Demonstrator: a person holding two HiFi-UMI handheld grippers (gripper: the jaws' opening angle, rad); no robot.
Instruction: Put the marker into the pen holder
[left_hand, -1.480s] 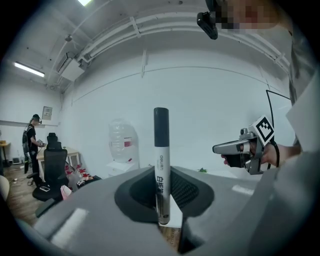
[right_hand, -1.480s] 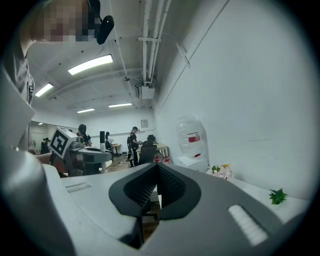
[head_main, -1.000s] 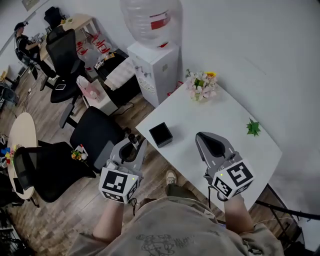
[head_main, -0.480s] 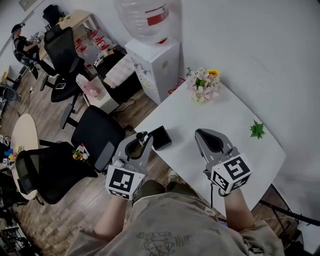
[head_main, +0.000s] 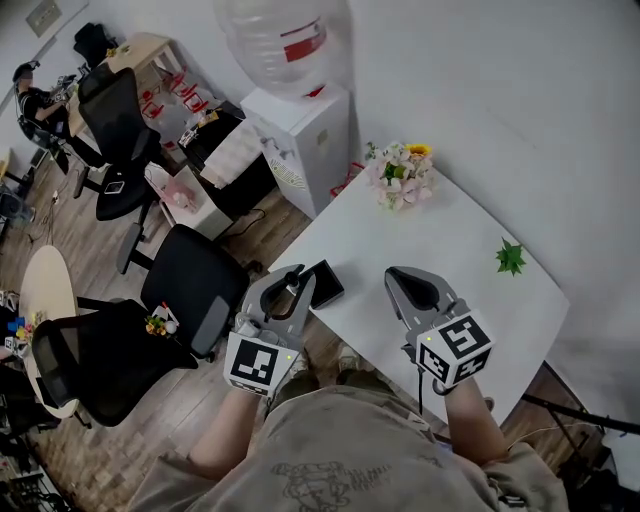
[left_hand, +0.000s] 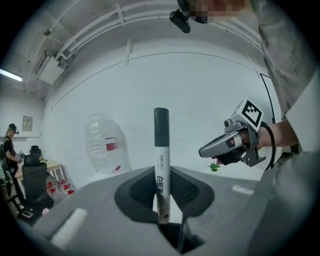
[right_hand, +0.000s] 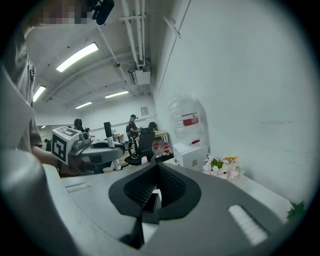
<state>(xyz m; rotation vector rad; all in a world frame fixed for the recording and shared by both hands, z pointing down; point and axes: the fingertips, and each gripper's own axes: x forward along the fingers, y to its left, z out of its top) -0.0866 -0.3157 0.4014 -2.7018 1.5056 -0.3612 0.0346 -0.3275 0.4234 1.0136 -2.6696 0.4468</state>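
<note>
My left gripper (head_main: 293, 280) is shut on a marker (head_main: 292, 287) with a white body and a dark cap. In the left gripper view the marker (left_hand: 161, 165) stands upright between the jaws, cap up. It hangs at the table's left corner, just left of the black square pen holder (head_main: 325, 283), which stands on the white table (head_main: 450, 250). My right gripper (head_main: 397, 275) hovers over the table to the right of the holder, shut with nothing in it. Past its jaws in the right gripper view stands the pen holder (right_hand: 150, 206), with the left gripper (right_hand: 100, 147) further left.
A bunch of flowers (head_main: 398, 175) stands at the table's far corner and a small green plant piece (head_main: 511, 257) lies near its right edge. A water dispenser (head_main: 300, 140) is behind the table. Black office chairs (head_main: 195, 280) stand on the wooden floor to the left.
My left gripper has carried the marker right, from over the floor to the table's corner beside the pen holder. The right gripper has hardly moved.
</note>
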